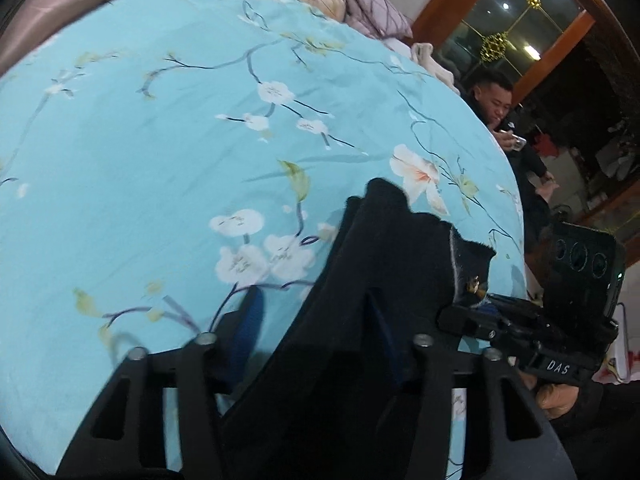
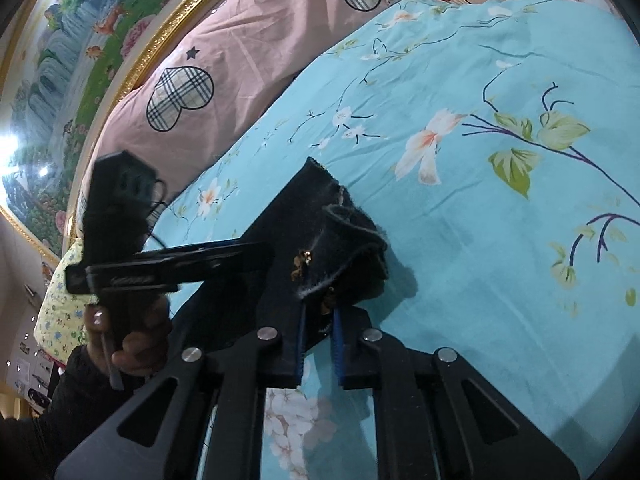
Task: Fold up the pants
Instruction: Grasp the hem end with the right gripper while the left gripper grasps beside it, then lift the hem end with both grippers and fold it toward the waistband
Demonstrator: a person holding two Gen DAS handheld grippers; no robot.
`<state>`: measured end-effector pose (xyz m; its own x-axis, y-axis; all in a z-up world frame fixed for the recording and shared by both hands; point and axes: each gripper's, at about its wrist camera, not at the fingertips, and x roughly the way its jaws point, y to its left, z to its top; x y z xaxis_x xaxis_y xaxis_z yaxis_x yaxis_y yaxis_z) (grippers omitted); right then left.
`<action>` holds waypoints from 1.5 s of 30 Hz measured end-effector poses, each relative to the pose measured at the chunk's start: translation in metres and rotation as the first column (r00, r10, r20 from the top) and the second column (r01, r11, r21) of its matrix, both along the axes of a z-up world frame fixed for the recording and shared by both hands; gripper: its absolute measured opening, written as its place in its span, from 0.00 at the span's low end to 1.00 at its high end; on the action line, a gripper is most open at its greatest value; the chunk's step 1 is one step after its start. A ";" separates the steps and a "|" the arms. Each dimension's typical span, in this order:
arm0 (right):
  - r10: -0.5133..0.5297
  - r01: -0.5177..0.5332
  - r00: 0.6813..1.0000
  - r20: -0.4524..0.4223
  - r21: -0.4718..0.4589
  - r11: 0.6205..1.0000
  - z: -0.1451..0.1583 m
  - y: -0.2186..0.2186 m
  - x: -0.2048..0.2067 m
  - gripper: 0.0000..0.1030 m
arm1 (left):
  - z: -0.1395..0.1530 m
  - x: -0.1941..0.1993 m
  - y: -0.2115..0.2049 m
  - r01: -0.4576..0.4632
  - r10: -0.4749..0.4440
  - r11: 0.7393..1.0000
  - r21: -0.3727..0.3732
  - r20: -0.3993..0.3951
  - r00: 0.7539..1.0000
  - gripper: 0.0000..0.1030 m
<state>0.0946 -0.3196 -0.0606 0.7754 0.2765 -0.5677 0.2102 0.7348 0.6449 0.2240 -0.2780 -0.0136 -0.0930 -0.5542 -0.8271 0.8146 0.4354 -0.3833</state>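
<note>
The dark navy pants [image 1: 384, 264] hang bunched above the turquoise floral bedspread [image 1: 160, 160], held at the waistband by both grippers. My left gripper [image 1: 316, 320] has its blue-padded fingers on either side of the fabric, which drapes between them and hides the right pad. My right gripper [image 2: 319, 320] is shut on the waistband edge of the pants [image 2: 320, 224], near a small brass button [image 2: 304, 258]. The right gripper also shows at the right of the left wrist view [image 1: 472, 300], the left gripper at the left of the right wrist view [image 2: 240, 256].
A pink quilt with checked hearts [image 2: 208, 64] lies along the far side of the bed under a gold-framed painting [image 2: 80, 48]. A man sits beside the bed [image 1: 496, 104], looking at a phone. Pillows [image 1: 372, 8] lie at the far end.
</note>
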 end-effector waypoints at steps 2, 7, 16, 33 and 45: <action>0.007 -0.007 1.000 0.009 0.017 1.000 -0.002 -0.002 -0.001 0.12 | 0.000 0.000 -0.006 0.028 -0.028 1.000 -0.011 -0.041 0.999 0.29; 0.029 -0.029 0.999 0.021 -0.001 1.000 -0.001 0.000 0.000 0.12 | 0.001 0.000 -0.011 0.051 -0.052 0.998 -0.022 -0.056 0.997 0.15; 0.087 -0.091 0.989 0.121 0.028 0.995 0.023 0.010 -0.002 0.12 | 0.041 -0.011 0.024 -0.012 0.008 0.990 -0.140 -0.035 0.999 0.11; 0.387 -0.402 0.883 0.265 0.004 0.916 0.077 0.091 0.020 0.11 | 0.081 -0.029 0.142 -0.179 0.180 0.935 -0.307 -0.026 0.983 0.11; 0.488 -0.493 0.855 0.176 -0.020 0.870 0.055 0.130 0.032 0.11 | 0.047 -0.036 0.199 -0.287 0.278 0.902 -0.323 -0.076 0.958 0.11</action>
